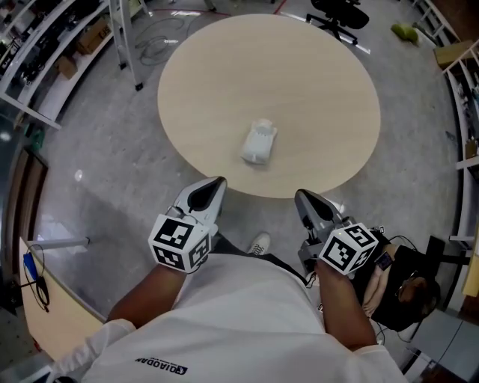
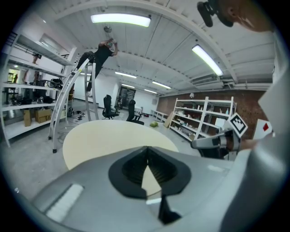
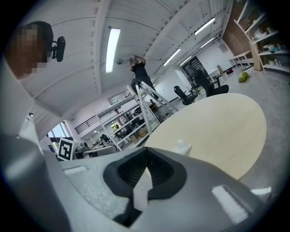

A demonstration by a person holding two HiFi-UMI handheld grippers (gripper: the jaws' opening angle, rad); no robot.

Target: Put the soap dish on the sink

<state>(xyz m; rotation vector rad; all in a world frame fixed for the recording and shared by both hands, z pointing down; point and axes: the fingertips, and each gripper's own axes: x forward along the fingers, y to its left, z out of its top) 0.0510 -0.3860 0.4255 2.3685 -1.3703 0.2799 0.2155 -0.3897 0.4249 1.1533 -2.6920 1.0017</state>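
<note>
A small white soap dish (image 1: 259,142) lies on the round beige table (image 1: 329,82), toward its near edge; in the right gripper view the soap dish (image 3: 182,147) shows just beyond the jaws. My left gripper (image 1: 213,184) hovers short of the table's near rim, jaws together and empty. My right gripper (image 1: 303,197) sits to the right of it, also below the rim, shut with nothing held. In the left gripper view my left gripper (image 2: 147,149) points across the table (image 2: 104,136), and the dish is hidden there. My right gripper (image 3: 146,150) shows its jaws meeting.
A ladder (image 1: 123,41) stands on the floor left of the table, with a person on it in both gripper views. Office chairs (image 1: 338,15) are beyond the far side. Shelving (image 1: 30,52) lines the left wall. A bag (image 1: 408,288) lies on the floor at the right.
</note>
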